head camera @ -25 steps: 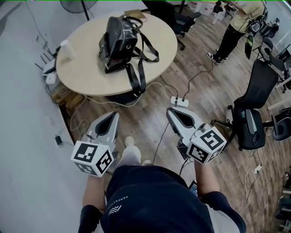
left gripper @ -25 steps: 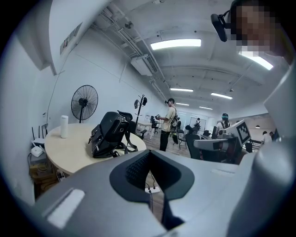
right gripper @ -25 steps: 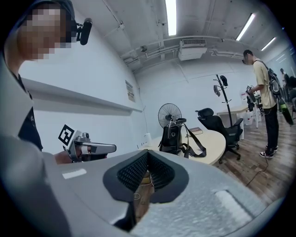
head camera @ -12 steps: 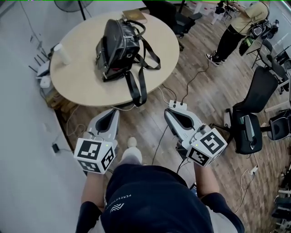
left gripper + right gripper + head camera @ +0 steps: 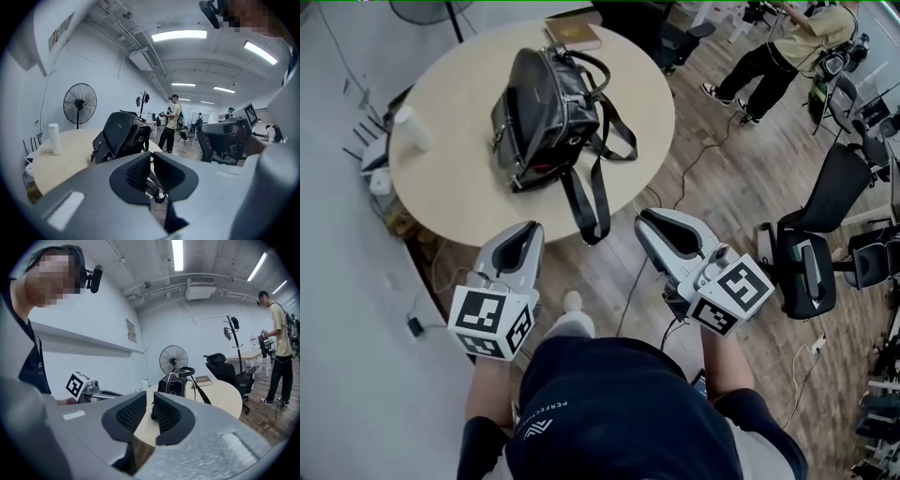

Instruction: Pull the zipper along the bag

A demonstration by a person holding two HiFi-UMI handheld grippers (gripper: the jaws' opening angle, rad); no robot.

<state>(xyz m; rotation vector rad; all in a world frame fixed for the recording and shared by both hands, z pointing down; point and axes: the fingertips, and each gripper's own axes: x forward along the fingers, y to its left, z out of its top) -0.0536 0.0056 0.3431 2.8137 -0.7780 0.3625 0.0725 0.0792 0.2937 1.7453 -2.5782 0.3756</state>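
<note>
The left hand-held gripper (image 5: 151, 157) is opening; its jaws stand a little apart, with nothing between them; the right hand-held gripper (image 5: 150, 398) is opening too, with a slightly wider gap and nothing in it; both are up in the air over the floor, just short of the round worktop (image 5: 469, 192) and not touching it.

The black bag (image 5: 546, 103) lies near the middle of the worktop, well ahead of both; its long side runs from the near edge toward the far edge, leaning a bit to the right; the end with the handles points away from the person, toward a brown book (image 5: 572, 35); its straps (image 5: 592, 192) trail back toward the person and hang over the near edge, between the two hand-held grippers; a white bottle (image 5: 412, 128) stands left of the bag, apart from it; the zipper pull is too small to pick out.
</note>
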